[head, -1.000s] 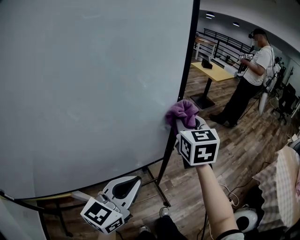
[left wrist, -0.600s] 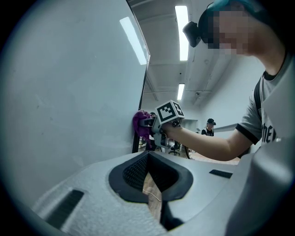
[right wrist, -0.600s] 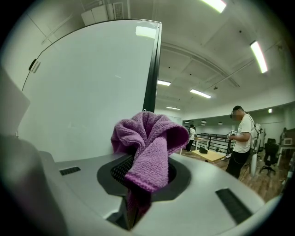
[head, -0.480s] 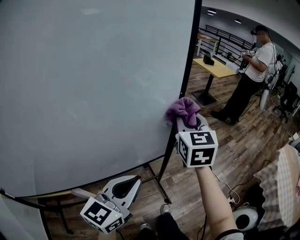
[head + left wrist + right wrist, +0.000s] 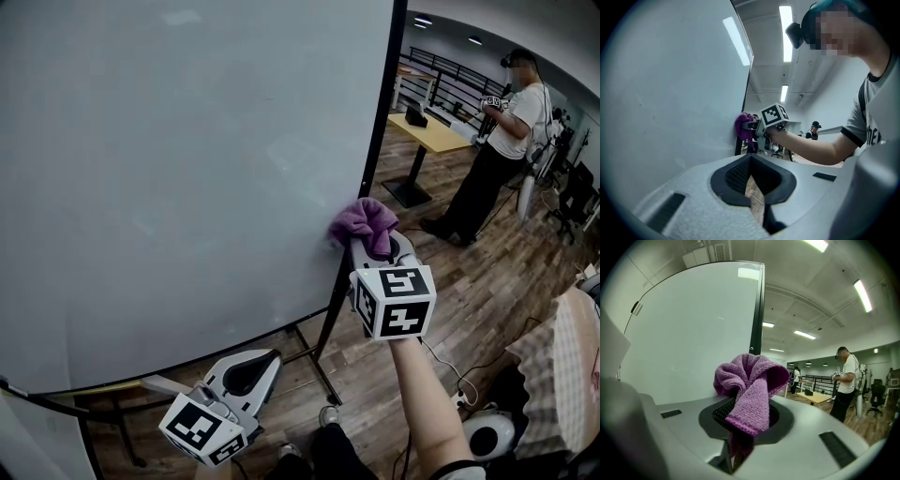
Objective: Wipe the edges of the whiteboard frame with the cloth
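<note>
Head view: what is taking up most of it?

The whiteboard is filling the left and middle, and its dark frame is running down the right edge. Beyond it a person is standing beside a yellow bench.

What are the grippers doing?

I'm keeping the left gripper low, below the board's bottom edge. It is touching nothing, with its fingers pressed together and empty. I'm holding the right gripper up at the board's right side.

And where is the cloth sitting?

The right fingers are pinching the purple cloth. Its bunched end is lying against the frame, partway down that side. In the right gripper view the cloth is spilling out over the fingers, right in front of the frame.
</note>
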Demonstrator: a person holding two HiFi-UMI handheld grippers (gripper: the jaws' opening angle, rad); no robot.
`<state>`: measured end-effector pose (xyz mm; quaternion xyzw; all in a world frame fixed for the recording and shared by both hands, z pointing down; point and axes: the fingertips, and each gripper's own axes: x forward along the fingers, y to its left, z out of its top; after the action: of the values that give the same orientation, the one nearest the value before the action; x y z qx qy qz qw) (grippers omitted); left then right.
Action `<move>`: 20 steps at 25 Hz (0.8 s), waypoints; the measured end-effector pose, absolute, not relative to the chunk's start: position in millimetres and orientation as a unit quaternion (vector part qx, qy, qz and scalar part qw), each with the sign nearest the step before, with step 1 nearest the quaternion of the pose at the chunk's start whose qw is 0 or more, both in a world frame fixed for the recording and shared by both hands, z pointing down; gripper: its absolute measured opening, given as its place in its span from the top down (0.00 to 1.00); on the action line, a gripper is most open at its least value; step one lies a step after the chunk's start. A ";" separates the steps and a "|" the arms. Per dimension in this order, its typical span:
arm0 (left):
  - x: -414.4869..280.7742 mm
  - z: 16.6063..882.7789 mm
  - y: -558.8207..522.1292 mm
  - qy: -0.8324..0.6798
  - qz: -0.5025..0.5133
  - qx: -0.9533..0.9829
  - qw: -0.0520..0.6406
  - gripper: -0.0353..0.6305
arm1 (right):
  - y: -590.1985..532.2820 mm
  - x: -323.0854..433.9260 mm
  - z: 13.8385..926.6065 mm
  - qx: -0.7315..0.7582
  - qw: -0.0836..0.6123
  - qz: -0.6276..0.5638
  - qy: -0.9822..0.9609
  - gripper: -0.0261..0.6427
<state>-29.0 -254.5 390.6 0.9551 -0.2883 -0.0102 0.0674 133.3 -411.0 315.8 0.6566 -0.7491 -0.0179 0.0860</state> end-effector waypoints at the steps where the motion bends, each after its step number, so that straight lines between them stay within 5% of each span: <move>1: -28.8 390.4 -254.0 -0.288 -0.010 0.955 0.068 0.92 | -410.4 132.0 317.1 0.655 0.087 -0.018 -0.750 0.86; 20: -35.9 401.9 -254.0 -0.291 -0.002 0.953 0.083 0.92 | -412.0 124.8 395.6 0.639 0.089 0.061 -0.762 0.86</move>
<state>-35.9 -254.0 401.9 0.9530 -0.2913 -0.0020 0.0831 124.8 -412.0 395.6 0.6389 -0.7616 0.0612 0.0894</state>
